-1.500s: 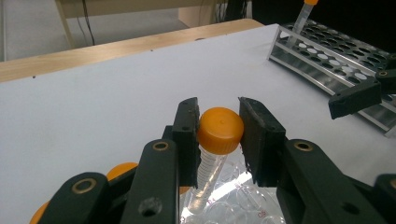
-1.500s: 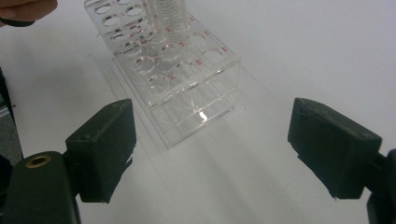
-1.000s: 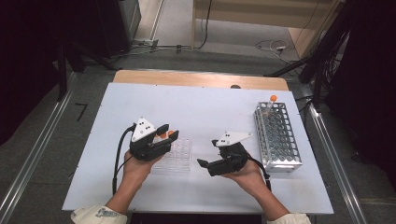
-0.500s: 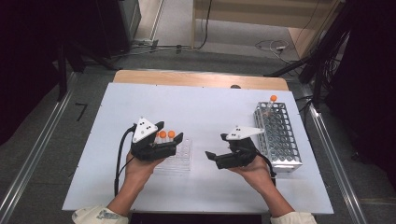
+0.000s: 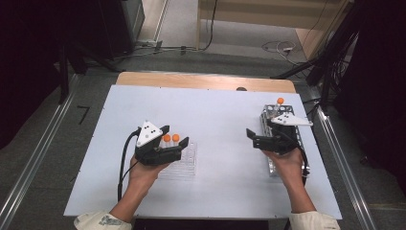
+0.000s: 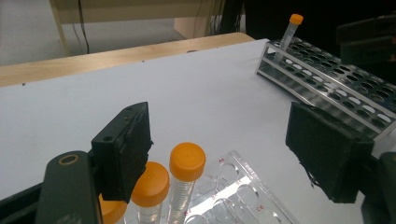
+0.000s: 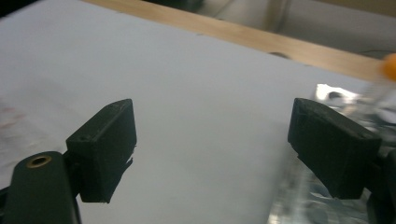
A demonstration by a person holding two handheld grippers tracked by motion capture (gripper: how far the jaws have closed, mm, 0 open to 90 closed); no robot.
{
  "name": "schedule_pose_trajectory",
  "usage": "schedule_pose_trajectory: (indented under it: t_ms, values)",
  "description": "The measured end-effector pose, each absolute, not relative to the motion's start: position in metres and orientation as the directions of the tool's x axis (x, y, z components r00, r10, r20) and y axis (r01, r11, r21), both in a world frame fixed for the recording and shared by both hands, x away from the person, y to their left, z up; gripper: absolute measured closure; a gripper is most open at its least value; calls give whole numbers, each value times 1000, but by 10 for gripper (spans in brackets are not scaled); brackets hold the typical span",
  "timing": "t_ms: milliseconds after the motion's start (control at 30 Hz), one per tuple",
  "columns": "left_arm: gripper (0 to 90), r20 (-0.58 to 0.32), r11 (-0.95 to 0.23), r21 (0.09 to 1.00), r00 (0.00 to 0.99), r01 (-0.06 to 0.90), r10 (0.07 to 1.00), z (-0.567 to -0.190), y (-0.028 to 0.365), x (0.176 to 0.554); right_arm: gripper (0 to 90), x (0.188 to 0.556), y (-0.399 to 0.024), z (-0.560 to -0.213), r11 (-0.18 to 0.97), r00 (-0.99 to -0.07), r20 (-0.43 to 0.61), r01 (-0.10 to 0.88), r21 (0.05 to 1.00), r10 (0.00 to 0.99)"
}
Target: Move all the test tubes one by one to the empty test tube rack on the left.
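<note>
Three orange-capped tubes (image 6: 187, 161) stand upright at the near-left corner of a clear well plate (image 6: 243, 198). My left gripper (image 6: 217, 133) is open just above and behind them, and its left jaw is close beside the caps. From above, the left gripper (image 5: 174, 135) hangs over the tubes (image 5: 171, 138) and the plate (image 5: 184, 165). A metal tube rack (image 5: 283, 158) lies at the right with one orange-capped tube (image 5: 279, 101) at its far end. My right gripper (image 5: 252, 138) is open above the rack's left side, holding nothing. In the right gripper view the gripper (image 7: 212, 119) faces bare table, with the blurred rack (image 7: 327, 95) at the right.
The white tabletop (image 5: 215, 115) has a wooden strip (image 5: 201, 80) along its far edge. Cables lie on the floor beyond it. Metal rails (image 5: 33, 158) run along both sides of the table.
My right gripper has moved right, from mid-table to over the rack. My left gripper has shifted slightly, and two orange caps now show between its jaws.
</note>
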State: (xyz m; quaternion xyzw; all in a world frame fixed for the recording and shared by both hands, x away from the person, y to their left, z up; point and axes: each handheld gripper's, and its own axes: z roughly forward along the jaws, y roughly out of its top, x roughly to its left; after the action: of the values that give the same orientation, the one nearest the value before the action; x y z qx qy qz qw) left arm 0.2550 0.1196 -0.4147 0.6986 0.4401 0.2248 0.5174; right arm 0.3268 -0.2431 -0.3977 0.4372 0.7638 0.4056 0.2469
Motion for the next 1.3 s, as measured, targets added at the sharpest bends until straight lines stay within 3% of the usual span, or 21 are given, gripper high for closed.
schedule_pose_trajectory:
  t_ms: [267,467,867,1133,1300]
  values:
    - [232,-137,-89,918,518,388,844,-417,115,256,148,361,-286,-398,161,-303,9,528,834,953]
    - [233,-137,-89,916,515,390,846,-417,116,256,237,390,-292,-411,141,-242,-5,547,825,970]
    - [243,-144,-82,915,509,396,849,-419,120,257,415,439,-296,-419,155,-229,-14,608,779,973]
    - [245,-145,-83,913,506,400,850,-420,120,257,524,451,-291,-426,170,-229,-27,634,754,973]
    - [245,-144,-87,910,507,406,850,-421,120,257,651,454,-292,-428,172,-222,-33,644,745,974]
